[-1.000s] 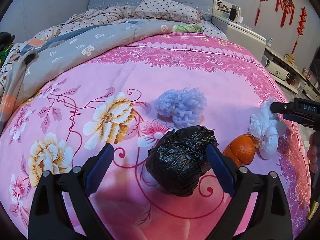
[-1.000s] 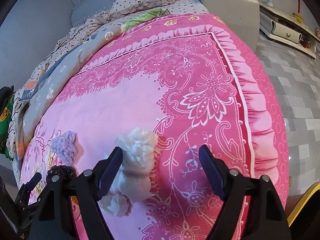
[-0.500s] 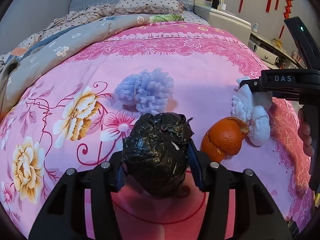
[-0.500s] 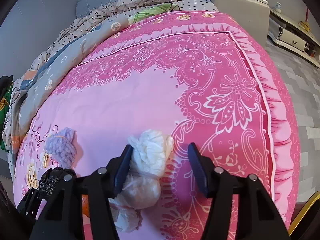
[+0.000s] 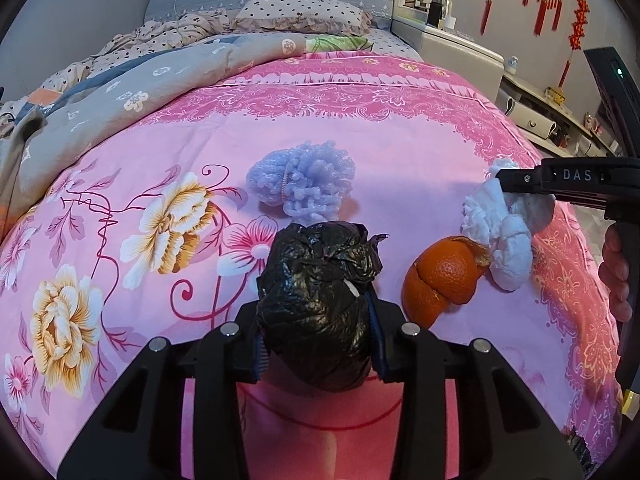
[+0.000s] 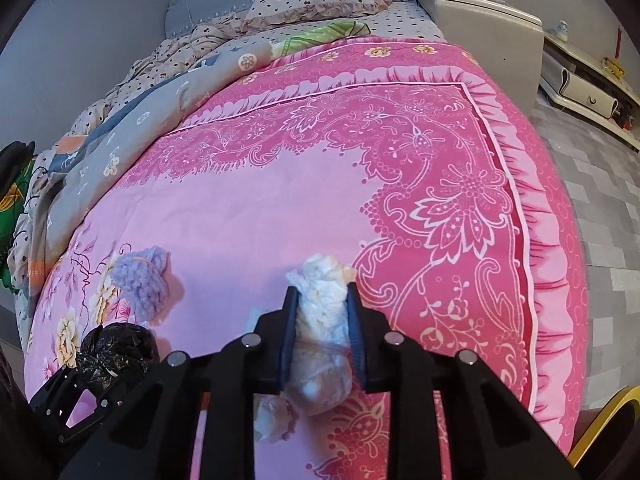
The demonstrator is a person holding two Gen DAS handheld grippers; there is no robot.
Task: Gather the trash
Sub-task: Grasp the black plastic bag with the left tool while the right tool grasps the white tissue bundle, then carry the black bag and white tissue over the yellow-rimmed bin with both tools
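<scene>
Trash lies on your pink bed [image 5: 400, 168]: your left hand-held gripper [image 5: 316, 344] is closing on a black bag wad [image 5: 316, 300], your right hand-held gripper [image 6: 322, 320] closing on white tissue [image 6: 322, 320].

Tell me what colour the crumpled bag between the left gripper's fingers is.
Glossy black. The bag shows best in the left wrist view.

The right gripper [image 6: 322, 332] is closing on a white tissue wad [image 6: 322, 320] — pads pressing — on the pink bedspread [image 6: 248, 208].
</scene>
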